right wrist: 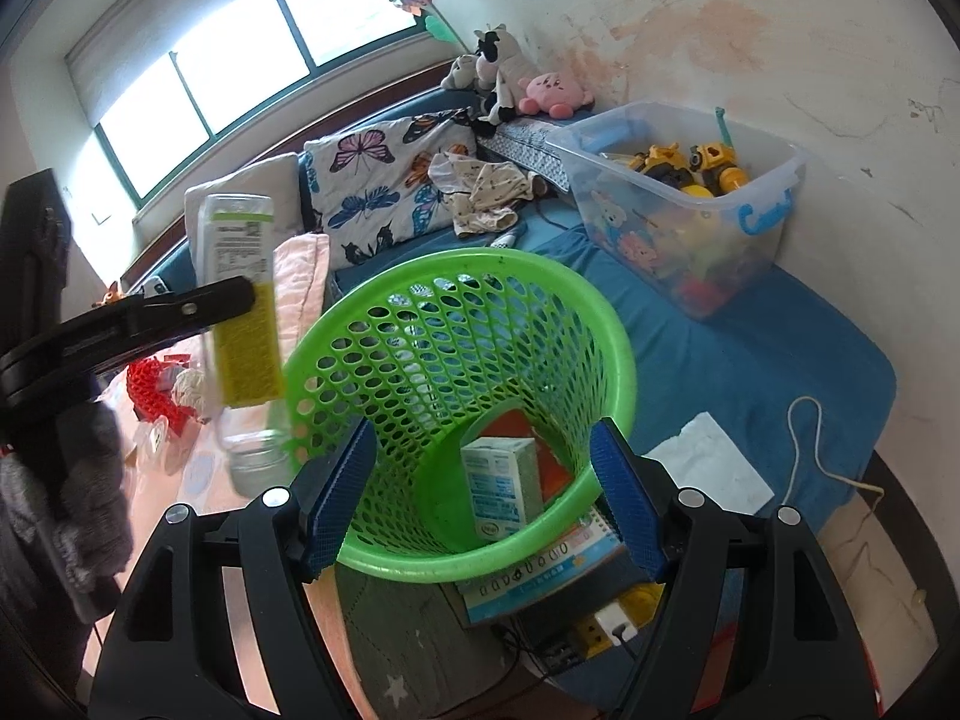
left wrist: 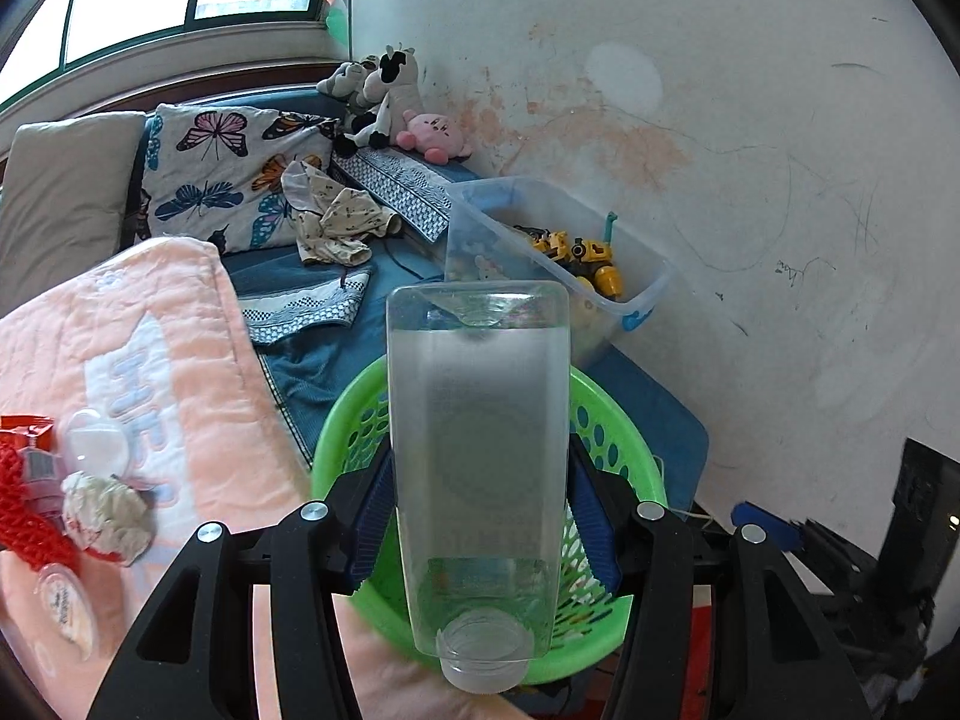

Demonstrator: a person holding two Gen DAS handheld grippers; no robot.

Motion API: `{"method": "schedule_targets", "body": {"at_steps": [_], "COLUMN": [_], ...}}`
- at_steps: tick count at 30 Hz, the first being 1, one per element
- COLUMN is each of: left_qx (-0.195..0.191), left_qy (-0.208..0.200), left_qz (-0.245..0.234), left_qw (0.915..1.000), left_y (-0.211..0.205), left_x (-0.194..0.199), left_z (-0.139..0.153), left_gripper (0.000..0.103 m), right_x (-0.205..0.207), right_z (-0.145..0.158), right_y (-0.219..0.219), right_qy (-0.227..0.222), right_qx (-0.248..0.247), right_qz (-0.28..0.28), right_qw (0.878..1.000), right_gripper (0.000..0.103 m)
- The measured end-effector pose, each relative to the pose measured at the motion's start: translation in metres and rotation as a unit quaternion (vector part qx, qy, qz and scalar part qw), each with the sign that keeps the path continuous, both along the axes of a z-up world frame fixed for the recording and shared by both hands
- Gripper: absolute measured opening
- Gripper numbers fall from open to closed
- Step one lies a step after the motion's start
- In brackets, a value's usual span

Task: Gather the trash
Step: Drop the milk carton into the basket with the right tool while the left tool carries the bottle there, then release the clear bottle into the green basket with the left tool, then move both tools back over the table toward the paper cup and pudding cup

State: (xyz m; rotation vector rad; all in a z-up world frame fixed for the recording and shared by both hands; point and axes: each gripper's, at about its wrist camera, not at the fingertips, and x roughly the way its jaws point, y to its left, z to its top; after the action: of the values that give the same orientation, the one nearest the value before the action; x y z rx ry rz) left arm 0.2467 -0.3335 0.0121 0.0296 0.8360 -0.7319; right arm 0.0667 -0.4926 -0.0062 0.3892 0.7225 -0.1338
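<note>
Clear plastic bottle [left wrist: 478, 468] clamped between the blue pads of the left gripper [left wrist: 480, 516], cap end toward the camera, base pointing away, held above the green basket [left wrist: 606, 438]. In the right wrist view, same bottle [right wrist: 240, 276] seen just left of the basket rim, yellow-green label showing, blurred at its lower end. Jaws of the left gripper closed part-way, pressing on both flat sides of the bottle.

Right gripper [right wrist: 480, 492] spread wide, jaws set on either side of the green basket [right wrist: 456, 324]; cannot tell whether the pads touch its mesh wall. Inside the basket: one small carton [right wrist: 501, 489] and one red-orange wrapper [right wrist: 549, 459] beneath it.

On the pink blanket [left wrist: 180, 348], well left of the left gripper: one crumpled tissue [left wrist: 108, 510], one red net bag [left wrist: 24, 510], one clear lid-like piece [left wrist: 96, 441], one round foil seal [left wrist: 63, 606].

On the blue bed [right wrist: 750, 360]: one clear toy bin [right wrist: 684, 198], one white paper [right wrist: 714, 468] near the basket.
</note>
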Motion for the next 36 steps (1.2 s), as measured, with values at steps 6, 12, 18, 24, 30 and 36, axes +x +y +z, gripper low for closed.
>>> {"method": "schedule_targets", "body": {"at_steps": [6, 12, 18, 24, 30, 36], "left_qx": [-0.005, 0.009, 0.013, 0.008, 0.009, 0.011], "left_qy": [0.014, 0.035, 0.056, 0.062, 0.045, 0.04], "left_qz": [0.004, -0.001, -0.006, -0.001, 0.012, 0.037], "left_qw": [0.9999, 0.9994, 0.9983, 0.9981, 0.9989, 0.9984], "left_y": [-0.007, -0.008, 0.002, 0.013, 0.037, 0.073], "left_x": [0.007, 0.007, 0.004, 0.002, -0.01, -0.021], "left_z": [-0.015, -0.029, -0.035, -0.031, -0.02, -0.016], "left_gripper": [0.053, 0.054, 0.059, 0.061, 0.061, 0.061], "right_x": [-0.003, -0.003, -0.002, 0.0, 0.001, 0.009], "right_z": [-0.001, -0.004, -0.003, 0.001, 0.003, 0.004], "right_y": [0.0, 0.005, 0.012, 0.019, 0.027, 0.044], "right_qy": [-0.001, 0.002, -0.001, -0.004, -0.005, -0.005], "right_qx": [0.004, 0.008, 0.007, 0.006, 0.004, 0.005], "right_qz": [0.001, 0.005, 0.011, 0.018, 0.026, 0.048], "right_qw": [1.0, 1.0, 1.0, 1.0, 1.0, 0.999], "right_gripper": [0.074, 0.074, 0.074, 0.074, 0.074, 0.074]}}
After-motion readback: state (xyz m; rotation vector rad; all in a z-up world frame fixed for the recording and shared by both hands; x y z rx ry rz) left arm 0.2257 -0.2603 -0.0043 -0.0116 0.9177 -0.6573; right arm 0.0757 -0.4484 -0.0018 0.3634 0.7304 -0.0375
